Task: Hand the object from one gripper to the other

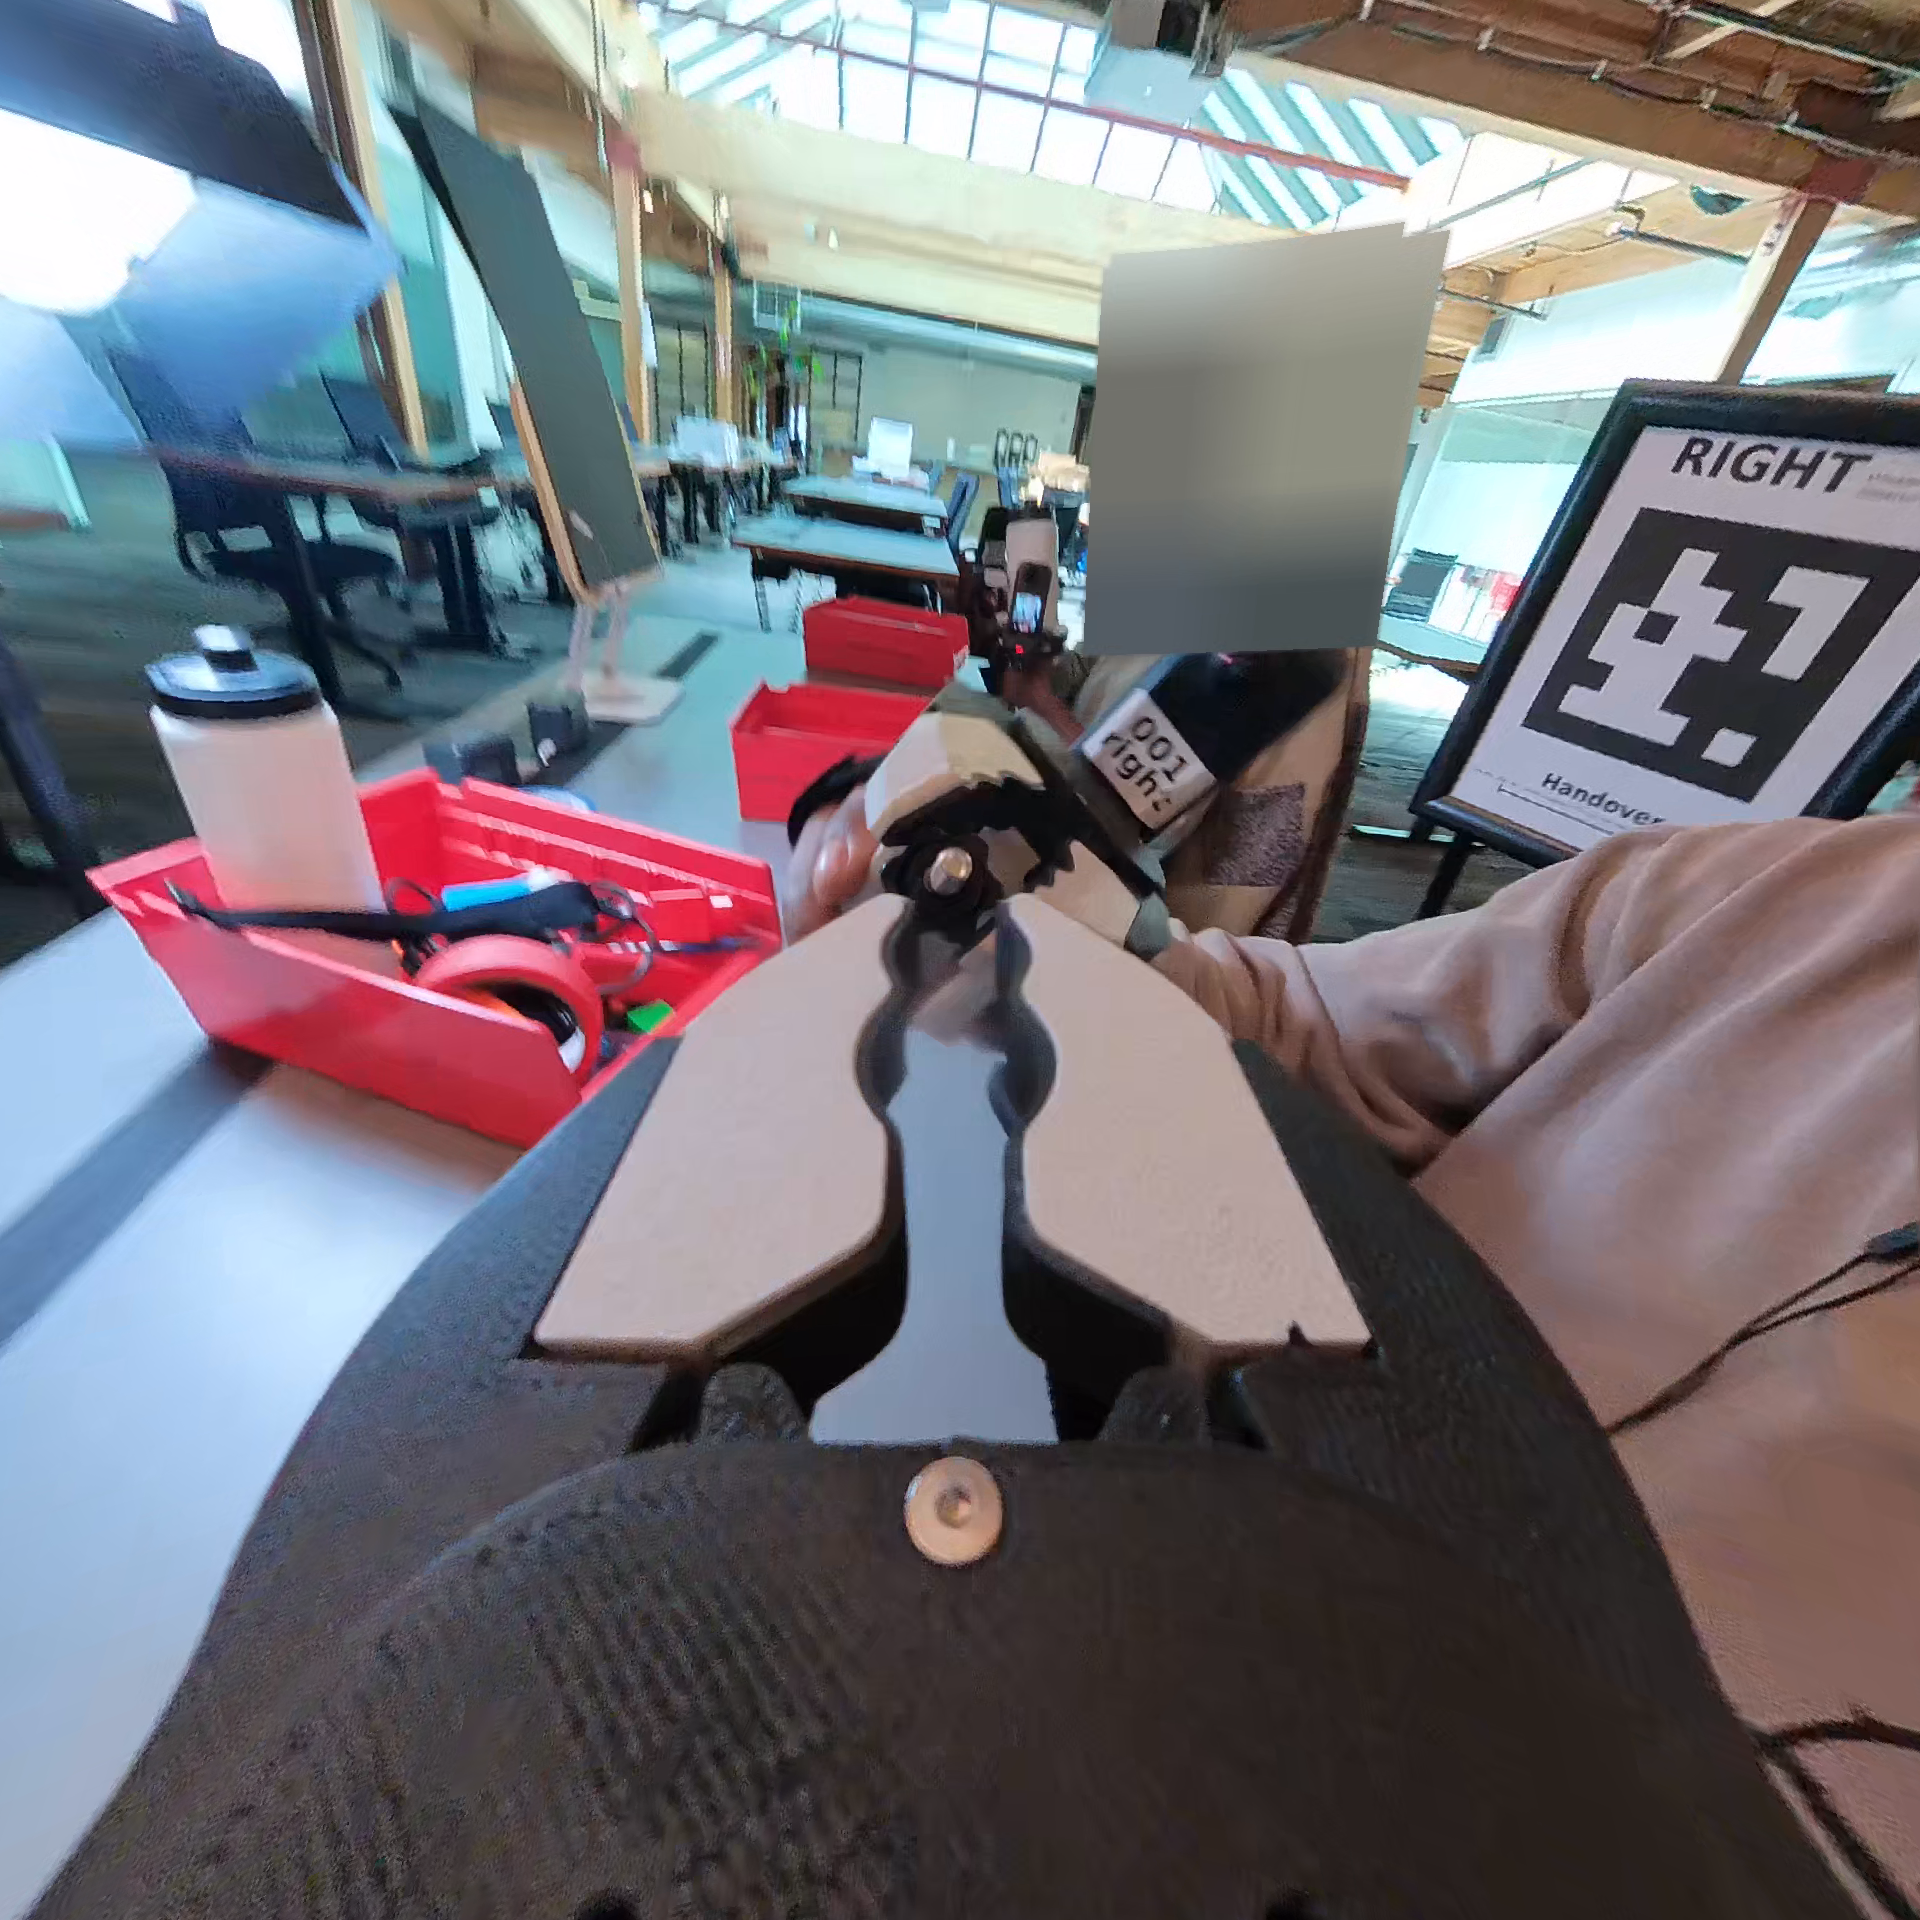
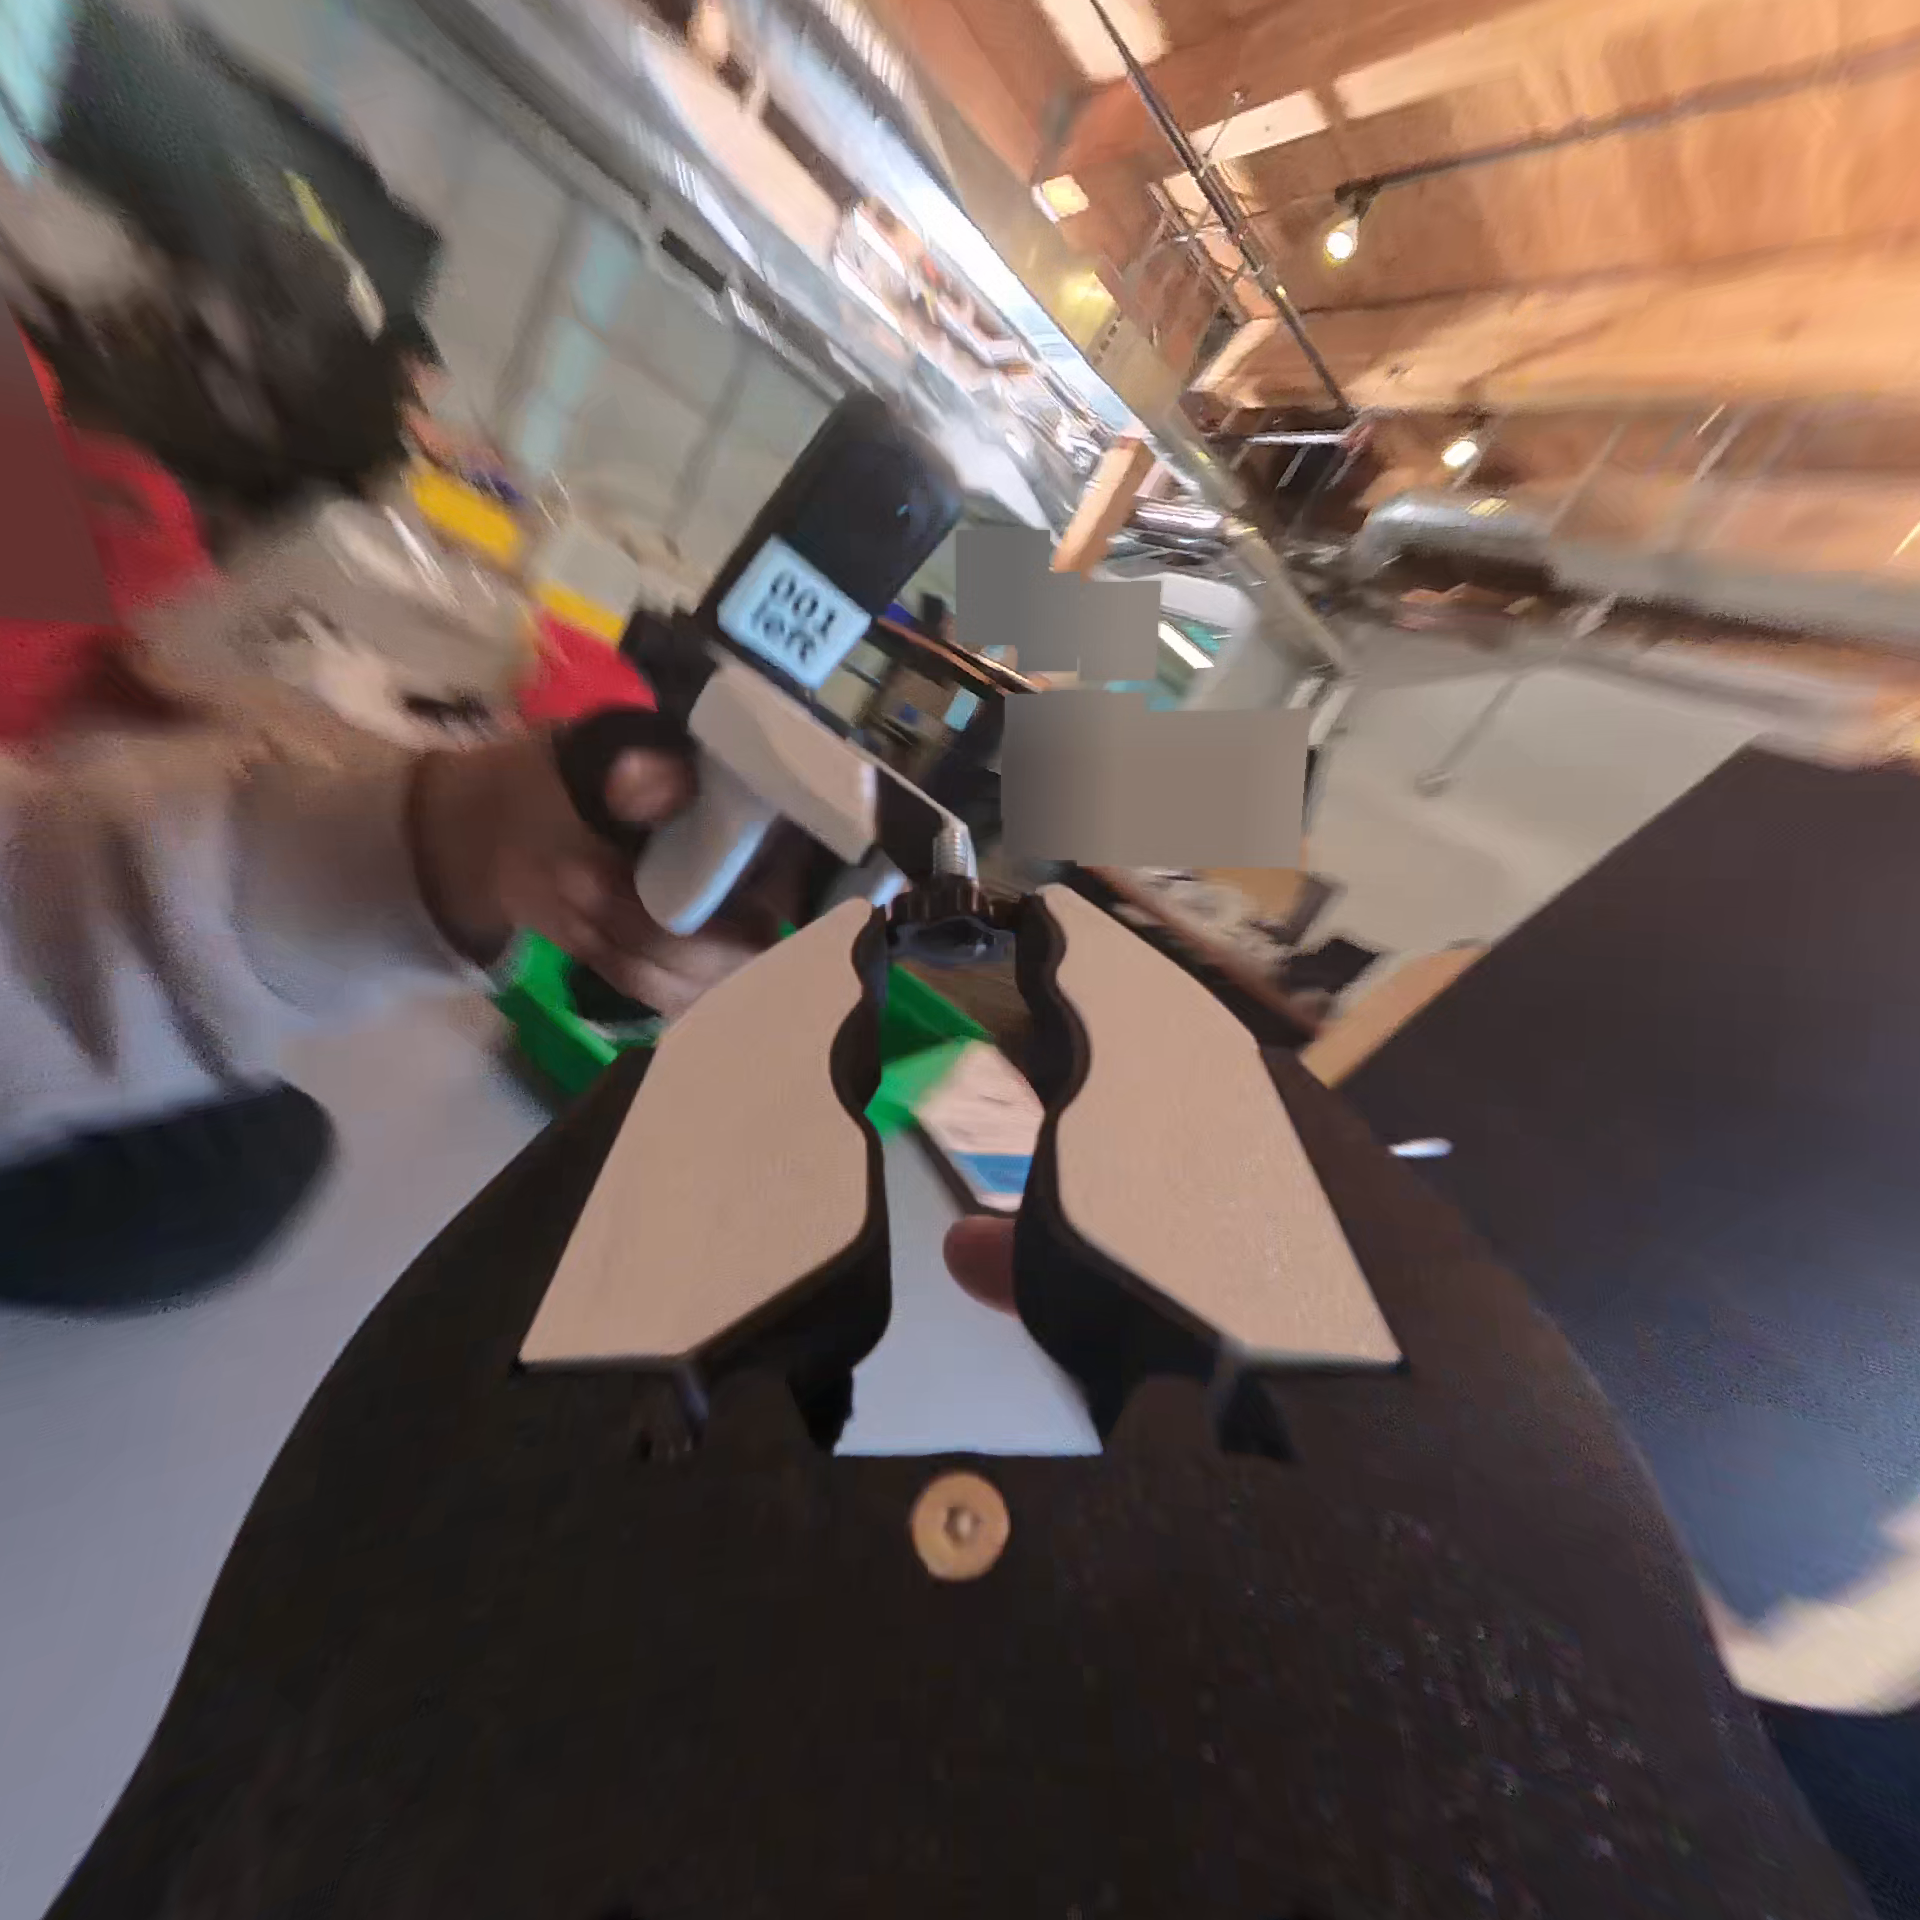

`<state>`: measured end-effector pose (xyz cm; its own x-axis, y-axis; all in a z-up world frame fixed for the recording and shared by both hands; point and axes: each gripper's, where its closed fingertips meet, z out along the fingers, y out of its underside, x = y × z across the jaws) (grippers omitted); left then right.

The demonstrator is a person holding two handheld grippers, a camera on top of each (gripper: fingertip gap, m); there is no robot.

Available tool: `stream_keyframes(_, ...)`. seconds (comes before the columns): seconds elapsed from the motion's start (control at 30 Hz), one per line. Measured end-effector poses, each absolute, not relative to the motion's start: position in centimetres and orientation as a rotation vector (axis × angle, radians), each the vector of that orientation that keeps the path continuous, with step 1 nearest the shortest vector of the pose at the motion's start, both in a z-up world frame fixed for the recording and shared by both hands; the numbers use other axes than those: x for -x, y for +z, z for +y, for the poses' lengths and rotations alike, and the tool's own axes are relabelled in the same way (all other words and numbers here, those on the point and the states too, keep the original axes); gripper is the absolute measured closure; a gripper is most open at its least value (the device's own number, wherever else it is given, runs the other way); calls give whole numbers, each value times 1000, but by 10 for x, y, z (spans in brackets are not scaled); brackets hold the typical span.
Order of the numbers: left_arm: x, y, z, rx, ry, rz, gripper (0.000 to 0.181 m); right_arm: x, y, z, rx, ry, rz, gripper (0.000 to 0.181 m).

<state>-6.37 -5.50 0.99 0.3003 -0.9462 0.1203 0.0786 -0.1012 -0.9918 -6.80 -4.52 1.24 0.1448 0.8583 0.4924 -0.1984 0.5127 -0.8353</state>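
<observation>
The object is a small black knurled knob with a silver threaded screw [image 1: 951, 868]. It sits right at the tips of my left gripper [image 1: 954, 914], whose jaws stand close together on it. In the right wrist view the knob [image 2: 940, 923] fills the gap between the tips of my right gripper [image 2: 954, 920], and its screw runs up into the left gripper's fingers [image 2: 914, 810]. The two grippers meet tip to tip above the table, and both seem to hold the object. The right wrist view is blurred.
A red bin [image 1: 343, 1023] at the left holds a white bottle [image 1: 265, 790] and an orange tape roll [image 1: 514, 982]. More red bins [image 1: 821, 732] stand behind. A framed sign [image 1: 1704, 634] stands at the right. A beige sleeve [image 1: 1558, 1039] crosses the right side. A green bin [image 2: 551, 1013] lies below. My two grippers' fingertips are within a few centimetres of each other.
</observation>
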Motion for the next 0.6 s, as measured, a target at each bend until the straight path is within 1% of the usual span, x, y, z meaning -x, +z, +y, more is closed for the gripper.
stream_keyframes(0.03, 65, 14, -56, 1325, -1040, 889, 160, 66, 16, -47, 756, 1037, -1165, 157)
stream_keyframes(0.1, 66, 17, -55, 1263, -922, 908, 154, 65, 22, -49, 868, 1379, -1117, 158)
stream_keyframes(0.2, 66, 19, -51, 1176, -655, 942, 149, 64, 26, -47, 1009, 1823, -1010, 158)
stream_keyframes(0.27, 65, 21, -49, 1123, -476, 956, 150, 64, 29, -45, 1059, 2073, -909, 157)
stream_keyframes(0.33, 65, 23, -46, 1103, -323, 954, 151, 66, 29, -44, 1080, 2204, -832, 157)
stream_keyframes(0.4, 63, 22, -43, 1102, -212, 955, 156, 71, 26, -45, 1102, 2247, -786, 157)
stream_keyframes(0.6, 63, 21, -41, 1080, -89, 960, 168, 74, 25, -41, 1107, 2298, -658, 157)
